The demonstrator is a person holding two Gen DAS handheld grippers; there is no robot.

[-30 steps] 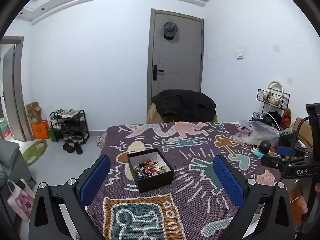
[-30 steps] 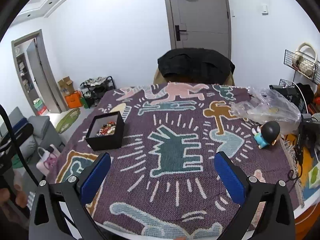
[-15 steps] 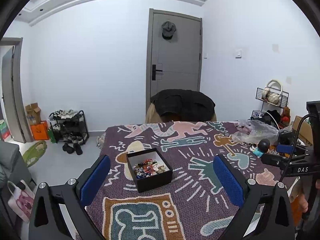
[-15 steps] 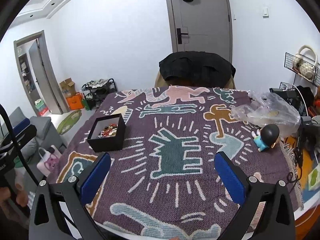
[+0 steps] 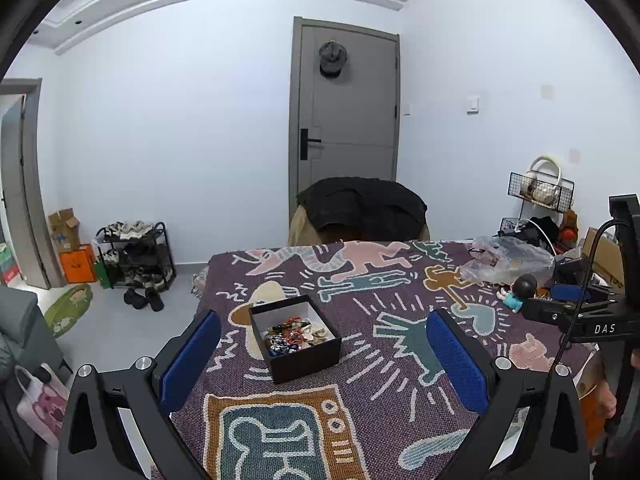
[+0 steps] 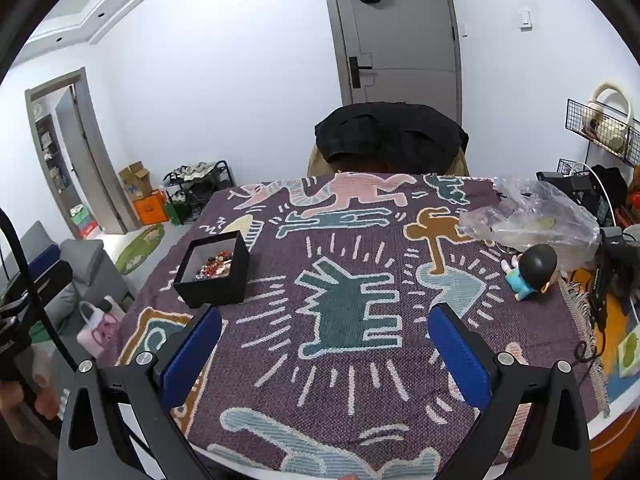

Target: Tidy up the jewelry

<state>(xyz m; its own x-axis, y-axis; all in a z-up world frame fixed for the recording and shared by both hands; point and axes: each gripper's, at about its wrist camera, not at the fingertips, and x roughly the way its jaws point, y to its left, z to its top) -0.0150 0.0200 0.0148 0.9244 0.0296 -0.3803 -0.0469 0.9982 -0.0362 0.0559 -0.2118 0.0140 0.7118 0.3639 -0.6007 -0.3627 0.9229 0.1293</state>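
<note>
While both sets of jaws stand wide apart and grip nothing, little separates this moment from a second ago: the left gripper [image 5: 322,354] hangs above the near edge of the tabletop [image 5: 400,360], and across the last second its view has drifted only slightly, with the black box [image 5: 296,344] sliding a touch left and down in frame, so I read that as small camera motion, not the box moving. The right gripper [image 6: 324,354] shows the same kind of drift, with the box [image 6: 214,270] now sitting a bit closer in its view. No jewelry has left or entered the box over that span. The jewelry [image 5: 298,334], a mixed heap of red, blue and pale pieces, lies piled together inside the open box, which sits on the patterned cloth toward the left side of the tabletop, just ahead of the left jaws and well left of the right ones. That layout fits either a pile waiting to be sorted or pieces already gathered into the box; the frames don't settle which. Further out: a clear plastic bag [image 6: 532,216] and a small figurine [image 6: 532,270] at the right edge. Readable text: only "DAS" in white on the right gripper's black body, seen at the right of the left wrist view. Nothing legible on the box.
</note>
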